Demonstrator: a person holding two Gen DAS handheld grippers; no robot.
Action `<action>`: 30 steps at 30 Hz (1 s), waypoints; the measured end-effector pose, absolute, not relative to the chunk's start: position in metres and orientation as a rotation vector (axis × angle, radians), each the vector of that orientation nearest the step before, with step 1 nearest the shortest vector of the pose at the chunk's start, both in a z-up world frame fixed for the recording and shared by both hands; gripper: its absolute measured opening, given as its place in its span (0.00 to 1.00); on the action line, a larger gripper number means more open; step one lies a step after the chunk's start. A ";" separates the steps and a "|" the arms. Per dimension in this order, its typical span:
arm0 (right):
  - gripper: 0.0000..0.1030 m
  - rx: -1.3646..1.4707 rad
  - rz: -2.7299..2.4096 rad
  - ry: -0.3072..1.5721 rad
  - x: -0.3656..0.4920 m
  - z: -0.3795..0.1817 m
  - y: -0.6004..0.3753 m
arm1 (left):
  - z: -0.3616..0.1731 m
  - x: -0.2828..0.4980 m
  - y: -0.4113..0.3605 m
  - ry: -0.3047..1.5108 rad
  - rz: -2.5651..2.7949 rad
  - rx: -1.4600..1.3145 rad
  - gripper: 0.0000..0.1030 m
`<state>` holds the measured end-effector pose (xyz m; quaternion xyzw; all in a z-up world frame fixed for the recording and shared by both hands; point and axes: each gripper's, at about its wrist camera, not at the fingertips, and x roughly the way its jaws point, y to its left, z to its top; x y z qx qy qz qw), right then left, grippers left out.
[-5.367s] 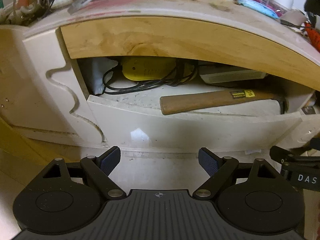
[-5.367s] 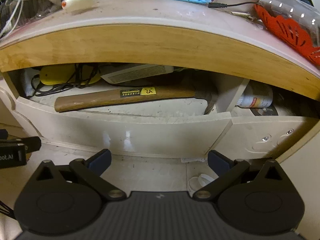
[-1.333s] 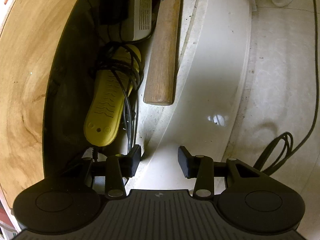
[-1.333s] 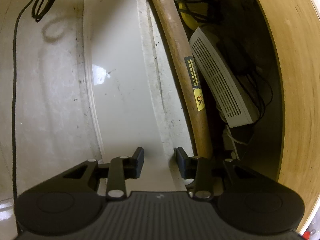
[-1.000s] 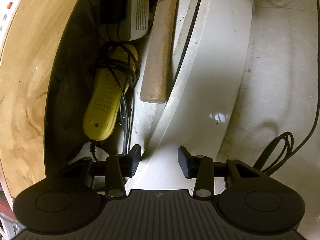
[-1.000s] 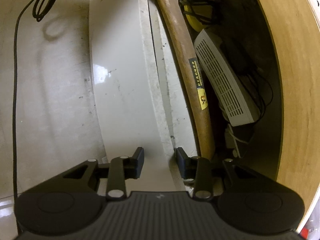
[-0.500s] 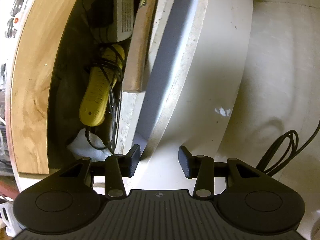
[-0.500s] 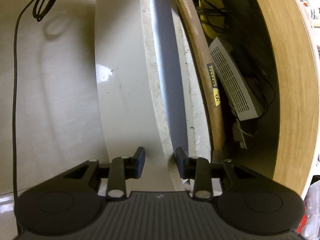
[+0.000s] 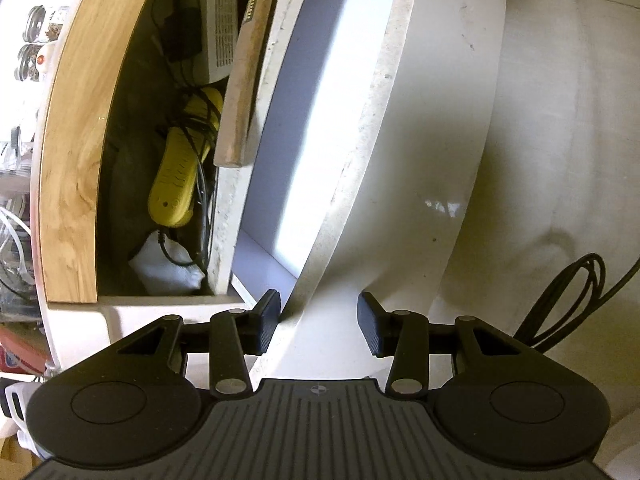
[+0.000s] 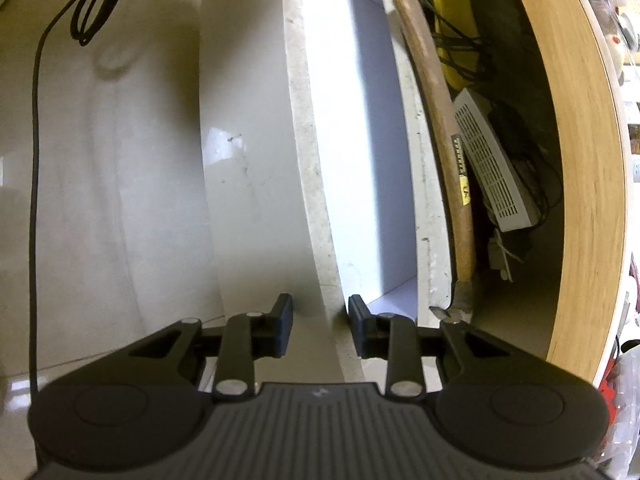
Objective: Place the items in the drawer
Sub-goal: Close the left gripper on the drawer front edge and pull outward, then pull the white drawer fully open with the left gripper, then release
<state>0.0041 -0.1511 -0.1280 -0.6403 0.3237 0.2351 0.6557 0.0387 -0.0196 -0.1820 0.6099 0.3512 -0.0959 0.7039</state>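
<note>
At the white drawer front, my left gripper and right gripper are straddling its panel edge, jaws spread, drawer partly out, wooden-handled hammer lying in the shelf just behind.

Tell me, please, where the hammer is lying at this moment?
The hammer lies on the shelf above the open drawer, along the shelf's front edge; the white vented box and yellow device sit behind it.
</note>
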 end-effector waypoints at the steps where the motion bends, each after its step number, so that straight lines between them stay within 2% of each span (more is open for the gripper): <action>1: 0.31 -1.457 0.535 0.735 0.000 -0.128 -0.151 | -0.183 0.036 -0.020 0.784 -0.211 1.359 0.40; 30: 0.31 -1.522 0.582 0.781 -0.054 -0.130 -0.151 | -0.183 -0.003 -0.027 0.891 -0.249 1.321 0.40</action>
